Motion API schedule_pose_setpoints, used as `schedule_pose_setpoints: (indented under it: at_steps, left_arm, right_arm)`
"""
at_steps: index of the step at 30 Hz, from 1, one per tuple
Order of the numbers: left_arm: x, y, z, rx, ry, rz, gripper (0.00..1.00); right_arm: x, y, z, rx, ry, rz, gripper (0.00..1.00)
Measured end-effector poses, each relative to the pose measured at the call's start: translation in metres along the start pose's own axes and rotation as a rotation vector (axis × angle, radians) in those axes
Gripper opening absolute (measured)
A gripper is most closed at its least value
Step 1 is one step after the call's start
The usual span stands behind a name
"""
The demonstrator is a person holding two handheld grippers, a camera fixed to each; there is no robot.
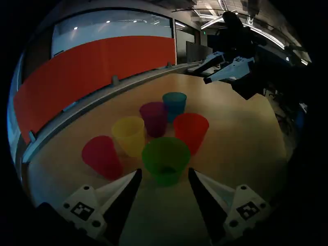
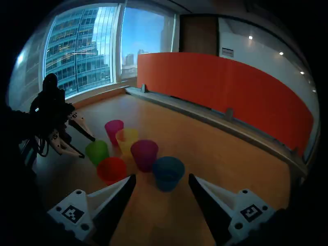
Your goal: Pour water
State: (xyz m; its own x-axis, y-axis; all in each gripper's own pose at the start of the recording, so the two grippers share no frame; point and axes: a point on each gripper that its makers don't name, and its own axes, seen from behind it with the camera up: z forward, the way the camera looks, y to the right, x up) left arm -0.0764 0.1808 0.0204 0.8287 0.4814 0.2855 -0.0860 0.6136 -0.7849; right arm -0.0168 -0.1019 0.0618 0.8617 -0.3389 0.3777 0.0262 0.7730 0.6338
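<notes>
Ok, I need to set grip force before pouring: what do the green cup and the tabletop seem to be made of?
The green cup: probably thin plastic, smooth and translucent; light glows through its wall and its base shows through. The tabletop: wood or wood-look laminate, I cannot tell which; even tan colour, smooth with a soft sheen.

The left white-and-black two-finger gripper (image 1: 164, 172) gapes wide at bottom centre; the right white-and-black two-finger gripper (image 2: 162, 177) gapes likewise.
</notes>
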Motion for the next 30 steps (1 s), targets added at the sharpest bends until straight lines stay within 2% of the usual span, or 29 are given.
schedule_pose_setpoints:
  at_steps: [11, 30]
  left_arm:
    - [-0.009, -0.003, 0.019, -0.018, -0.040, 0.005, 0.84]
    - [-0.010, 0.004, 0.044, -0.059, -0.063, 0.020, 0.84]
  right_arm:
    - [-0.004, 0.004, 0.008, 0.005, -0.011, 0.009, 0.99]
    - [-0.012, 0.008, 0.017, 0.013, -0.024, 0.022, 0.99]
